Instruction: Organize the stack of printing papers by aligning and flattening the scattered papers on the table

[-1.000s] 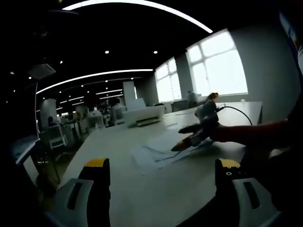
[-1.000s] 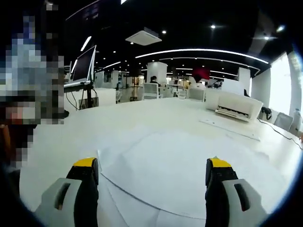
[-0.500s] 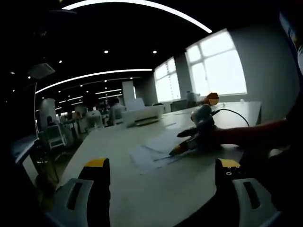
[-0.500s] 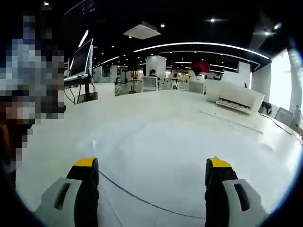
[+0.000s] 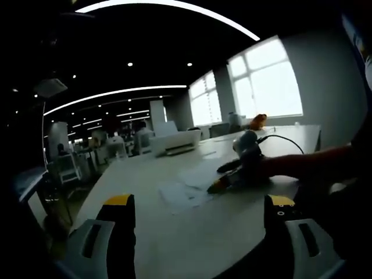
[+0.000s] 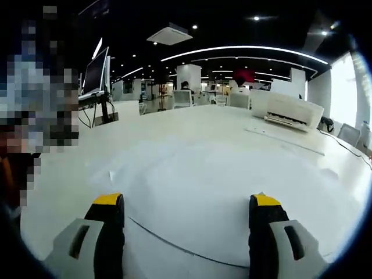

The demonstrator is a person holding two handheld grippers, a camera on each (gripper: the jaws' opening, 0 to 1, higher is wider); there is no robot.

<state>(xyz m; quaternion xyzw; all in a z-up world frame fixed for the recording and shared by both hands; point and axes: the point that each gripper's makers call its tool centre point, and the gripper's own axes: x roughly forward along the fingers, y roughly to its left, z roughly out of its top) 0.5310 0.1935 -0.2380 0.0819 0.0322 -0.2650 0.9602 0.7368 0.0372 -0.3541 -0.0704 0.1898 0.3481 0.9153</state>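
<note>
Several white printing papers [image 5: 185, 190] lie loosely overlapped on the long white table [image 5: 174, 238]. In the left gripper view my left gripper [image 5: 200, 203] hangs open near the table's front edge, well short of the sheets. My right gripper [image 5: 222, 176], held by an arm coming in from the right, rests low at the papers' right side with its jaws apart. In the right gripper view my right gripper [image 6: 186, 200] is open just above the papers [image 6: 203, 180], which spread flat between and ahead of its jaws, one sheet edge curving across near the bottom.
A white printer [image 5: 174, 142] stands at the far end of the table [image 6: 174, 131], seen again as the printer [image 6: 288, 110] at the right, with a cable [image 5: 285, 138] behind the right gripper. A monitor [image 6: 96, 72] on a stand is at the left. Office desks and chairs lie beyond.
The right gripper has slid lower and slightly left over the papers. The sheets now look flatter and more gathered. My left gripper has stayed put.
</note>
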